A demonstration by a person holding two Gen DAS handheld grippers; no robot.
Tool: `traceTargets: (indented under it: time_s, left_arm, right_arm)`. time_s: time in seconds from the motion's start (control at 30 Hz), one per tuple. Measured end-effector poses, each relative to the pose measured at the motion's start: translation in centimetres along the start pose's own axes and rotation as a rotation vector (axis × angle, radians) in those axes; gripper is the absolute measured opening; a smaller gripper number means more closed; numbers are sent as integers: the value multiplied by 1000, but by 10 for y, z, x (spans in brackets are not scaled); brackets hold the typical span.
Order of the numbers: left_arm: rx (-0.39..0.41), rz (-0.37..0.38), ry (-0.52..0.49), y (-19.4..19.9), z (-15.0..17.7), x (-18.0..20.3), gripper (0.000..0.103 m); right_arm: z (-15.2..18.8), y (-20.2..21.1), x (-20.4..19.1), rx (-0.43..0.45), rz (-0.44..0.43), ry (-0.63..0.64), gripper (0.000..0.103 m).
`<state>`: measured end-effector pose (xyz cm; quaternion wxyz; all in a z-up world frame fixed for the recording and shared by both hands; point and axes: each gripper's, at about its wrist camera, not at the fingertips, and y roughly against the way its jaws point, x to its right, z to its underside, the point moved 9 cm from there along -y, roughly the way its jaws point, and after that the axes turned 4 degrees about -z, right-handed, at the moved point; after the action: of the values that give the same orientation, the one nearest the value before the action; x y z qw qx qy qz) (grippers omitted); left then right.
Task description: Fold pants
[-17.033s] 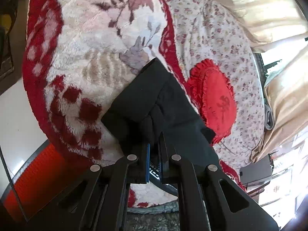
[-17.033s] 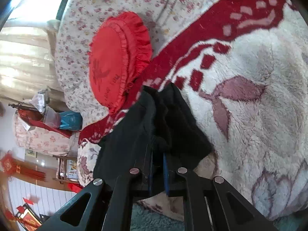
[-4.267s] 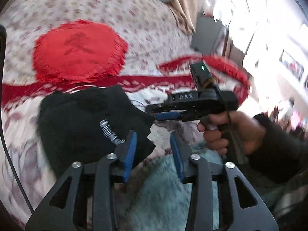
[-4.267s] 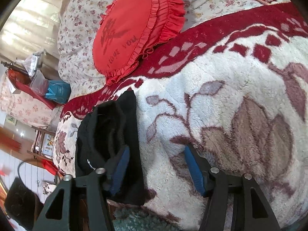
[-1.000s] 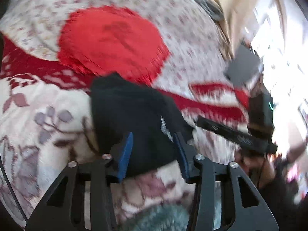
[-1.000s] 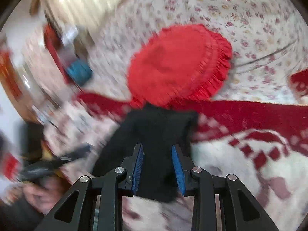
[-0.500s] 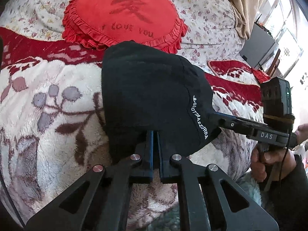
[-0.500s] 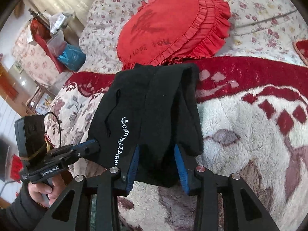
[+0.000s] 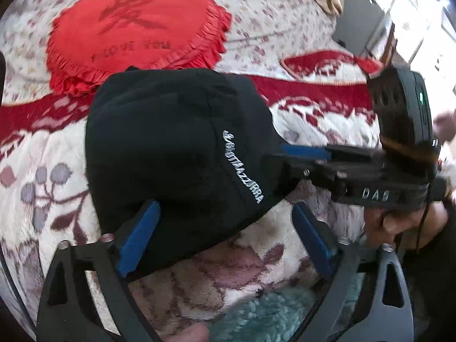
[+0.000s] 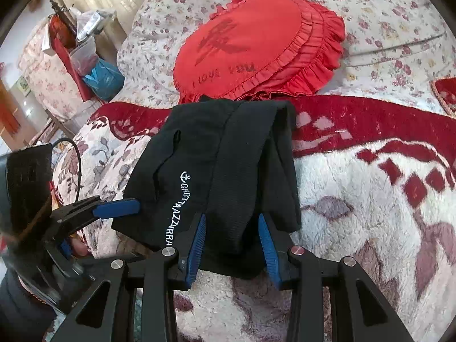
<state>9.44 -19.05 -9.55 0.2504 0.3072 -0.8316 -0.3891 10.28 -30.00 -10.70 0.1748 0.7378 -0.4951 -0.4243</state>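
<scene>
The black pants (image 9: 171, 148) lie folded into a compact bundle with white lettering on the fluffy red-and-white blanket (image 9: 313, 119). They also show in the right wrist view (image 10: 225, 171). My left gripper (image 9: 225, 236) is open, its blue pads spread wide at the bundle's near edge. My right gripper (image 10: 230, 245) is open, its pads either side of the bundle's near end without pinching it. The right gripper also appears in the left wrist view (image 9: 302, 154) at the bundle's right edge. The left gripper shows in the right wrist view (image 10: 116, 208) at the bundle's left.
A red ruffled heart cushion (image 10: 256, 45) lies just behind the pants on a floral quilt (image 10: 384, 8). A teal rug (image 9: 262, 313) lies below the bed edge. Bags and boxes (image 10: 85, 59) stand at the far left.
My left gripper, shut on the bundle's near edge half a second ago, has opened wide and let go. My right gripper has opened a little more. The bundle stays on the blanket.
</scene>
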Motion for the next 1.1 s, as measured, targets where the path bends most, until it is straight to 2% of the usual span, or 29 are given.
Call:
traceTargets:
  time_s: [0.37, 0.43, 0.53, 0.6, 0.63, 0.67, 0.77, 0.8, 0.87, 0.97, 1.1]
  left_arm:
    - [-3, 3, -16, 0, 2, 5, 102]
    - [33, 6, -29, 11, 0, 8, 102]
    - [136, 65, 29, 39, -13, -1, 102]
    - [213, 75, 100, 57, -30, -21, 102]
    - [227, 66, 130, 60, -36, -30, 102]
    - [236, 54, 167, 62, -43, -40, 100]
    - [217, 45, 221, 53, -68, -59, 78]
    - [194, 39, 229, 46, -75, -63, 76]
    - [164, 28, 241, 32, -86, -66, 76]
    - [157, 29, 274, 14, -96, -71, 76]
    - [162, 14, 300, -9, -105, -78, 65]
  right_arm:
    - [1, 0, 1, -6, -14, -11, 37]
    - [1, 1, 1, -9, -12, -12, 37]
    - [-3, 8, -1, -18, 2, 2, 37]
    - [-16, 26, -2, 65, 38, 30, 37]
    - [-25, 37, -3, 120, 54, 52, 37]
    - [-31, 42, -3, 151, 56, 58, 37]
    - [-52, 44, 0, 224, 94, 71, 36]
    - [-57, 42, 1, 230, 104, 74, 34]
    - [-66, 28, 3, 212, 95, 62, 19]
    - [-76, 11, 0, 187, 74, 62, 15]
    - [-85, -11, -2, 148, 106, 71, 13]
